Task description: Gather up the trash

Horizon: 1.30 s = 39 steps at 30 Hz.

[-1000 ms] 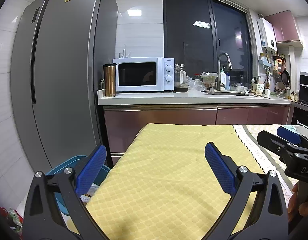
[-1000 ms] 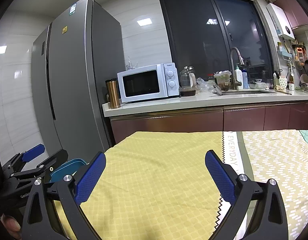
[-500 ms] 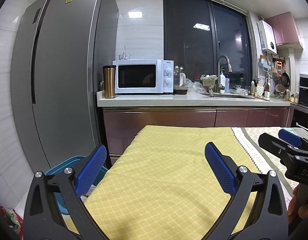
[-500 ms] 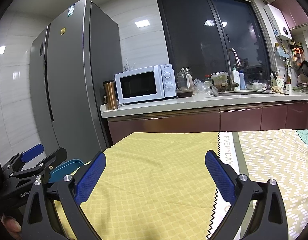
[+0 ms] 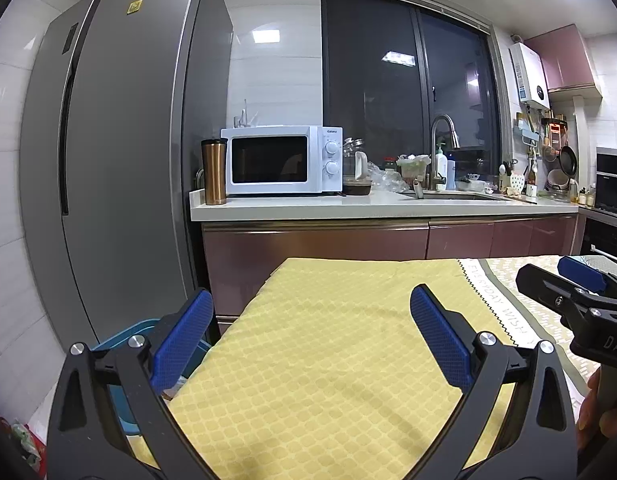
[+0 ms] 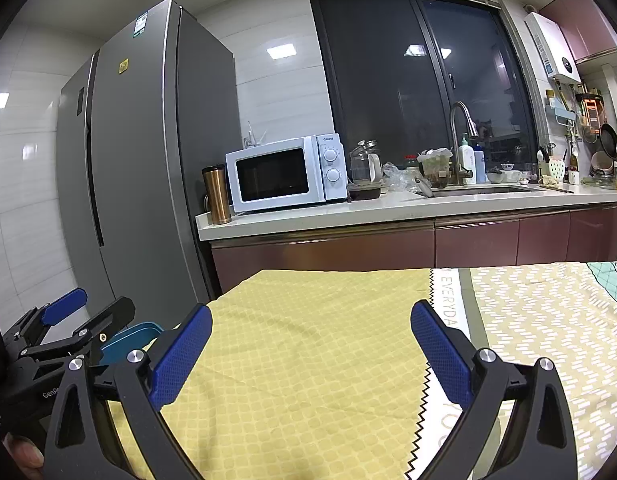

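Evidently at one end of the job, start or finish, though which cannot be told. Left gripper (image 5: 311,322) spread wide, blue pads (image 5: 184,344) well apart, gripping nothing. Right gripper (image 6: 311,340) likewise wide open and empty, hovering over the yellow cloth (image 6: 308,360) on the table. No trash visible anywhere on that cloth, nor on the patterned cloth (image 6: 548,312) to its right. Blue bin (image 5: 120,344) down at the near left, just beside the table's left edge and in front of the fridge (image 5: 108,160); something pale showing inside it behind the left pad, too hidden to name. Some crumpled bags low at the far left edge on the floor (image 5: 24,440), blurred, possibly rubbish, possibly not. Far counter (image 5: 388,206) crowded: microwave (image 5: 282,160), metal tumbler (image 5: 214,172), clutter around the sink tap (image 5: 442,148).

Judgement: table part either finished or not begun with anything in reach; nothing held, nothing mid-transfer. Likely remaining: looking further for litter, perhaps on the floor or counter, then dropping it in the bin.
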Each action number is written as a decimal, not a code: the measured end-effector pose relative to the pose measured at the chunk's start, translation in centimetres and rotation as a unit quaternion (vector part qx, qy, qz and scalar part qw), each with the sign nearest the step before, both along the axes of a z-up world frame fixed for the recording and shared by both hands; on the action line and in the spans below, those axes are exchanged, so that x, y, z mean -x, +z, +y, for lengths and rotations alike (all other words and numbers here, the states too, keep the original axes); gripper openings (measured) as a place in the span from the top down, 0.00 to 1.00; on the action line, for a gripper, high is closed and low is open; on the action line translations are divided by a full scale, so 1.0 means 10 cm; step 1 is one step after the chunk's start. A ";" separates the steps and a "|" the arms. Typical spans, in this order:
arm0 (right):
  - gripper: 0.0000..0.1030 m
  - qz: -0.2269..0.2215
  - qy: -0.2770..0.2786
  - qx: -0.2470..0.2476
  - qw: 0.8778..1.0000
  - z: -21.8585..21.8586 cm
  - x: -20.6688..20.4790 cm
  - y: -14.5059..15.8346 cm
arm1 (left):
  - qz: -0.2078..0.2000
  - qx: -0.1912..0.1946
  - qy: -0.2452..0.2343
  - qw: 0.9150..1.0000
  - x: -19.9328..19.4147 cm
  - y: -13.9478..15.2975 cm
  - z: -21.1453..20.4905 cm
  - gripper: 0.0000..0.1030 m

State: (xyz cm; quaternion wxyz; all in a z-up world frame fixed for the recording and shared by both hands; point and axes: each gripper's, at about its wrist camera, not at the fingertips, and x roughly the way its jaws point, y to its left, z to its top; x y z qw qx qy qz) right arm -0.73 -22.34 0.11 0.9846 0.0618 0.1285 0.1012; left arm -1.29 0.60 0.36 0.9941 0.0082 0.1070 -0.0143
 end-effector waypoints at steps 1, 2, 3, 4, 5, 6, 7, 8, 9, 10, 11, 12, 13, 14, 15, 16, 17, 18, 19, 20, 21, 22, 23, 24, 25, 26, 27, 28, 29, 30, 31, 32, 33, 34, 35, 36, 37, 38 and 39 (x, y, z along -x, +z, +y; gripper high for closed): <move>0.07 0.000 0.000 0.000 1.000 -0.01 0.00 0.00 | 0.000 0.000 0.000 1.000 0.00 0.00 0.00 0.05; 0.07 0.001 0.000 0.000 1.000 -0.01 0.00 0.00 | -0.001 0.000 0.000 1.000 0.00 0.00 0.00 0.06; 0.07 0.000 0.000 0.000 1.000 0.00 0.00 0.00 | 0.000 0.000 -0.001 1.000 -0.01 0.00 -0.01 0.06; 0.07 -0.001 -0.001 0.000 1.000 -0.01 0.00 0.00 | 0.000 0.000 -0.001 1.000 -0.02 0.00 0.00 0.06; 0.07 -0.001 -0.001 0.000 1.000 0.00 0.00 0.01 | 0.000 -0.001 -0.001 1.000 -0.02 0.00 0.00 0.06; 0.07 -0.001 -0.001 0.000 1.000 -0.01 0.00 0.01 | 0.000 -0.001 -0.001 1.000 -0.02 0.00 0.00 0.06; 0.07 -0.001 -0.001 0.000 1.000 -0.01 0.00 0.01 | 0.000 0.000 -0.001 1.000 -0.02 0.00 0.00 0.06; 0.07 -0.002 -0.001 -0.001 1.000 -0.02 0.00 0.01 | -0.001 0.000 -0.001 1.000 -0.02 0.00 -0.01 0.05; 0.07 -0.001 -0.001 -0.001 1.000 -0.03 0.00 0.00 | -0.001 0.000 -0.001 1.000 -0.02 0.00 -0.01 0.06; 0.07 -0.001 -0.002 -0.001 1.000 -0.03 -0.01 0.01 | 0.000 0.000 -0.001 1.000 -0.02 0.00 -0.01 0.05; 0.07 0.000 -0.002 -0.001 1.000 -0.03 -0.02 0.01 | 0.000 -0.001 -0.001 1.000 -0.03 0.00 -0.01 0.06; 0.07 0.001 -0.003 -0.002 1.000 -0.04 -0.02 0.00 | -0.001 -0.001 -0.002 1.000 -0.03 0.01 -0.01 0.06; 0.07 0.001 -0.003 -0.002 1.000 -0.04 -0.02 0.00 | 0.000 0.000 -0.002 1.000 -0.04 0.00 -0.01 0.06; 0.07 0.000 -0.003 -0.002 1.000 -0.03 -0.03 0.00 | 0.000 0.000 -0.003 1.000 -0.04 0.00 -0.01 0.06; 0.07 0.000 -0.003 -0.002 1.000 -0.04 -0.03 0.00 | 0.000 0.000 -0.003 1.000 -0.05 0.00 -0.01 0.06; 0.07 -0.001 -0.003 -0.001 1.000 -0.04 -0.02 0.00 | 0.000 0.000 -0.002 1.000 -0.05 0.00 -0.01 0.06; 0.07 -0.001 -0.003 -0.001 1.000 -0.04 -0.02 0.00 | 0.000 0.000 -0.003 1.000 -0.05 0.00 -0.01 0.06; 0.07 -0.001 -0.003 -0.001 1.000 -0.04 -0.02 0.00 | 0.000 0.000 -0.003 1.000 -0.05 0.00 -0.01 0.06; 0.07 0.000 -0.003 -0.001 1.000 -0.04 -0.03 0.00 | 0.000 0.000 -0.003 1.000 -0.05 0.00 -0.01 0.06; 0.07 0.000 -0.004 -0.001 1.000 -0.03 -0.03 0.00 | 0.000 0.000 -0.003 1.000 -0.06 0.00 -0.01 0.06; 0.07 0.000 -0.004 -0.001 1.000 -0.04 -0.03 0.00 | 0.001 0.000 -0.003 1.000 -0.06 0.00 -0.01 0.06; 0.07 0.001 -0.003 -0.001 1.000 -0.04 -0.03 0.00 | 0.000 0.000 -0.003 1.000 -0.06 0.00 -0.01 0.06; 0.07 0.001 -0.003 -0.001 1.000 -0.04 -0.03 0.00 | 0.000 0.000 -0.002 1.000 -0.05 0.00 -0.01 0.06; 0.07 0.001 -0.004 -0.001 1.000 -0.04 -0.03 0.00 | 0.000 0.000 -0.003 1.000 -0.06 0.00 -0.01 0.06; 0.07 0.001 -0.003 -0.002 1.000 -0.04 -0.03 0.00 | 0.000 0.000 -0.003 1.000 -0.05 0.00 -0.01 0.06; 0.07 0.001 -0.003 -0.001 1.000 -0.04 -0.03 0.00 | 0.000 0.000 -0.003 1.000 -0.06 0.00 -0.01 0.06; 0.07 0.001 -0.004 -0.001 1.000 -0.04 -0.03 -0.01 | 0.000 -0.001 -0.003 1.000 -0.05 0.00 -0.01 0.06; 0.07 0.001 -0.003 -0.001 1.000 -0.04 -0.03 0.00 | 0.000 0.000 -0.003 1.000 -0.05 0.00 -0.01 0.06; 0.07 0.001 -0.003 -0.002 1.000 -0.04 -0.03 0.00 | 0.001 0.000 -0.003 1.000 -0.05 0.00 -0.01 0.06; 0.07 0.002 -0.004 -0.002 1.000 -0.05 -0.03 -0.01 | 0.000 0.000 -0.002 1.000 -0.05 0.00 -0.01 0.06; 0.07 0.002 -0.004 -0.002 1.000 -0.05 -0.03 -0.01 | 0.000 0.000 -0.002 1.000 -0.06 0.00 -0.01 0.06; 0.07 0.002 -0.005 -0.002 1.000 -0.05 -0.04 -0.01 | 0.000 0.000 -0.003 1.000 -0.05 0.00 -0.01 0.06; 0.07 0.002 -0.005 -0.002 1.000 -0.05 -0.04 -0.01 | 0.000 -0.001 -0.003 1.000 -0.05 0.00 -0.01 0.06; 0.07 0.003 -0.006 -0.003 1.000 -0.05 -0.04 -0.01 | 0.000 0.000 -0.002 1.000 -0.05 0.00 -0.01 0.06; 0.07 0.002 -0.006 -0.003 1.000 -0.05 -0.03 -0.01 | 0.000 0.000 -0.003 1.000 -0.05 0.00 -0.01 0.06; 0.07 0.002 -0.006 -0.003 1.000 -0.05 -0.03 -0.01 | 0.001 0.000 -0.003 1.000 -0.06 -0.01 -0.01 0.06; 0.07 0.002 -0.006 -0.003 1.000 -0.05 -0.04 -0.01 | 0.001 0.000 -0.003 1.000 -0.05 0.00 -0.01 0.06; 0.07 0.003 -0.006 -0.003 1.000 -0.05 -0.04 -0.01 | 0.000 -0.001 -0.003 1.000 -0.05 0.00 -0.01 0.06; 0.07 0.003 -0.006 -0.003 1.000 -0.05 -0.04 -0.01 | 0.000 -0.001 -0.002 1.000 -0.06 0.00 -0.01 0.06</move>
